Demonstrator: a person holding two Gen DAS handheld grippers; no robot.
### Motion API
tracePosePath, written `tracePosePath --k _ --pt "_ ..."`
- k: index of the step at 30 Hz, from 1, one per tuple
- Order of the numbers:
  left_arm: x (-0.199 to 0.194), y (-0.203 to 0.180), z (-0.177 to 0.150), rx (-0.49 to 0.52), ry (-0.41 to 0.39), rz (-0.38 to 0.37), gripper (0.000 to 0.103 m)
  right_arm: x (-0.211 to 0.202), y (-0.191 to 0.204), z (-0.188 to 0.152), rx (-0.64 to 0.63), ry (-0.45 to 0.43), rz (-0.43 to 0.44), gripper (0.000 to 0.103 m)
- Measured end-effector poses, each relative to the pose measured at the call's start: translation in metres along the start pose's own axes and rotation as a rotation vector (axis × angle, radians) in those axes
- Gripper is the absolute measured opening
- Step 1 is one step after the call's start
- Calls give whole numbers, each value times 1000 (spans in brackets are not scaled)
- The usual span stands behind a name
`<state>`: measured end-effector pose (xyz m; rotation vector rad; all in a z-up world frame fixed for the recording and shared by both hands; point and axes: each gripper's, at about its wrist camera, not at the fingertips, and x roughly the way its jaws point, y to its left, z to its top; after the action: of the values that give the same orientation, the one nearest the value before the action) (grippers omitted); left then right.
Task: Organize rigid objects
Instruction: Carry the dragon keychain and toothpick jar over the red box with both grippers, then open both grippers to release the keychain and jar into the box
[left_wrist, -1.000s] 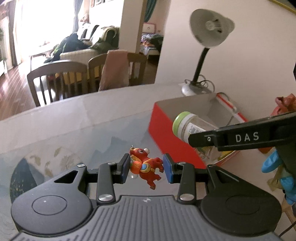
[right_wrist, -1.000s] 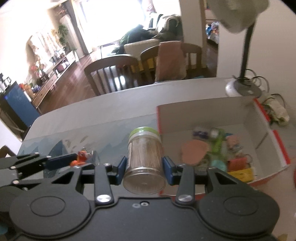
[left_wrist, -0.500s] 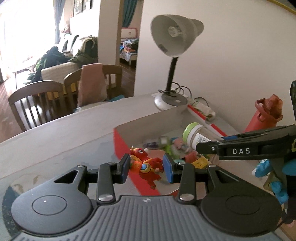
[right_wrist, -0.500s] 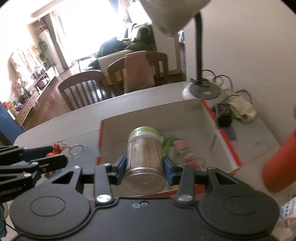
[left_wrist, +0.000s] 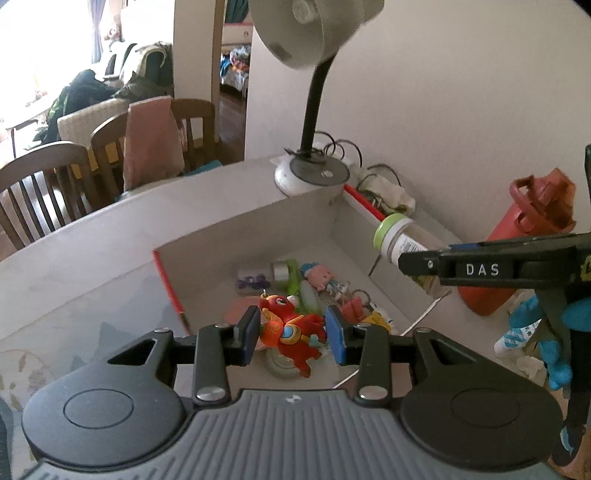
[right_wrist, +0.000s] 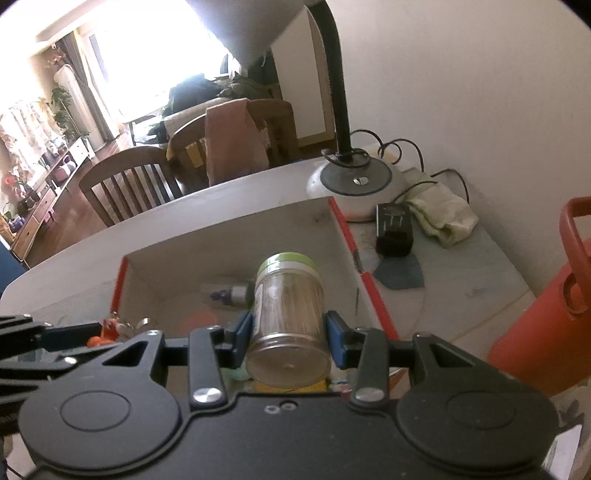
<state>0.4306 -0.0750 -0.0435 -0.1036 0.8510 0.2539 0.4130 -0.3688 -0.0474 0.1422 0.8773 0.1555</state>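
Left gripper (left_wrist: 291, 334): jaws closed on one red cartoon-animal figurine (left_wrist: 290, 328), held above the open box (left_wrist: 258, 229). Right gripper (right_wrist: 290, 334): jaws closed on one clear toothpick jar (right_wrist: 286, 314) with a green lid, held over the same box. One box, red-edged, holds roughly ten small trinkets; exact count unclear. One desk lamp (left_wrist: 314, 173) and one orange bottle (right_wrist: 543, 317) stand beside it.

Black fingers (left_wrist: 246, 334), blue pads (left_wrist: 338, 334)
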Motion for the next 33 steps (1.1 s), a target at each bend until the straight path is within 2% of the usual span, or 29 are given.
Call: tracePosePath --k 8,15,20,33 --pt "51 -17 -3 16 82 36 38 30 -11 3 -22 49 4 41" --pt "93 -12 -11 -25 183 70 38 52 -6 -1 -54 93 18 41" --pt "108 -11 -14 -33 222 78 38 66 1 -7 -108 116 13 41" --pt "134 -9 -18 -81 309 73 38 79 6 -19 -131 170 9 41"
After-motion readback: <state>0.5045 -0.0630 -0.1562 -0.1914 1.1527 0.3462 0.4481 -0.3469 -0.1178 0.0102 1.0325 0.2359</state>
